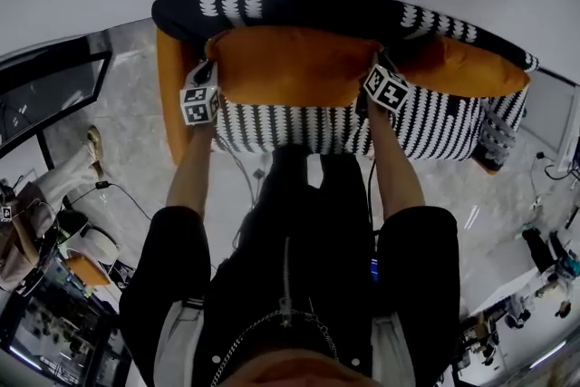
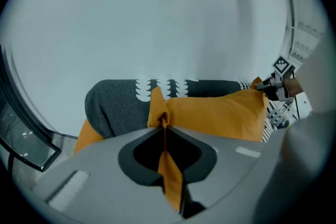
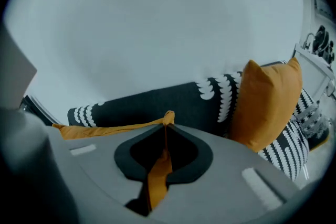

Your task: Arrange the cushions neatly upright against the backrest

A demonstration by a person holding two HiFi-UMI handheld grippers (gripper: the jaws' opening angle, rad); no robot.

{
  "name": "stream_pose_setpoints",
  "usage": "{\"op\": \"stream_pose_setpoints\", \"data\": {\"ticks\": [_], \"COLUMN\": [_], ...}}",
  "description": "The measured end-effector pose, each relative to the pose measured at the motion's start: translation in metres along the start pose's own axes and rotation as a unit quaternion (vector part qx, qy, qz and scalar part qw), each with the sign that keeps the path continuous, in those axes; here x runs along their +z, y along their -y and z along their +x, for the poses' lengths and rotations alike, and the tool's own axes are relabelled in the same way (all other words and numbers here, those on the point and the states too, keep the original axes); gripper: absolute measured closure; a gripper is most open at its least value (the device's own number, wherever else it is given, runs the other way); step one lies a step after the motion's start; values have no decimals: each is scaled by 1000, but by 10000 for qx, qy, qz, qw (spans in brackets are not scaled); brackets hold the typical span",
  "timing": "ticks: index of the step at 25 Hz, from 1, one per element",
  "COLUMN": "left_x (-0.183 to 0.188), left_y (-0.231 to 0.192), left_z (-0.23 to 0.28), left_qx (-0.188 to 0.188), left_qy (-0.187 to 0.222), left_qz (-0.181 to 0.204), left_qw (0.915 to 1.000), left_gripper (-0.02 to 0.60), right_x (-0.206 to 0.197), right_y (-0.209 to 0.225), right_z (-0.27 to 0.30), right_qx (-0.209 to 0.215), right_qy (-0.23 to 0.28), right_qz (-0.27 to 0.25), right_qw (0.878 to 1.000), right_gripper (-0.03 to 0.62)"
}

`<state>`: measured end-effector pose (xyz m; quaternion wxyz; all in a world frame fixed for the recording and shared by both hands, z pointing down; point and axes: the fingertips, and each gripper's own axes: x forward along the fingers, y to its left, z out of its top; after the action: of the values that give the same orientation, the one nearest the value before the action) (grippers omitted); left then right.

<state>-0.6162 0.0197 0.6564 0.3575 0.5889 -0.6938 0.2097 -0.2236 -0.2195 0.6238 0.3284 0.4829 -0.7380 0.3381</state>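
The person holds one orange cushion (image 1: 294, 66) across the front of the backrest (image 1: 299, 6). The left gripper (image 1: 208, 72) is clenched on the cushion's top corner at the backrest's left end. The right gripper (image 1: 379, 68) is clenched on the other top corner, near the backrest's middle.

To do this step well, both corners should probably be held level while the lower edge settles at the foot of the backrest. The fabric is best released only once the cushion leans there unaided.

The head view alone shows the full width and a second cushion (image 1: 467, 66) resting against the backrest's right part. Only the gripper views show the orange fabric pinched in each pair of jaws. The right gripper view also shows the second cushion's side, leaning on the backrest.
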Motion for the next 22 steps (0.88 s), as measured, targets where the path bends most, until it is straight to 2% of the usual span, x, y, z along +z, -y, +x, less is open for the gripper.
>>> {"op": "stream_pose_setpoints", "data": {"ticks": [5,7,9,13,17,22], "left_x": [23,18,6,-1,2,5], "left_y": [-13,-15,-17,-17,-27,-22], "left_z": [1,6,13,14,7,-21], "left_qx": [61,42,-4,-3,155,330], "left_qy": [309,200,-60,-137,52,340], "left_qz": [105,228,272,79,-266,-507], "left_qw": [9994,9995,9996,9999,9995,9976], "left_gripper": [557,555,551,541,486,459], "right_x": [42,45,36,26,31,25], "right_y": [-22,-25,-24,-22,-25,-20], "right_z": [-3,-3,6,12,2,-31], "right_qx": [174,52,-113,-70,119,62], "right_qy": [683,775,630,557,723,925], "right_qz": [-263,-394,-475,-209,-86,-165], "right_qw": [9972,9962,9968,9982,9973,9956], "right_gripper": [577,576,576,569,490,487]}}
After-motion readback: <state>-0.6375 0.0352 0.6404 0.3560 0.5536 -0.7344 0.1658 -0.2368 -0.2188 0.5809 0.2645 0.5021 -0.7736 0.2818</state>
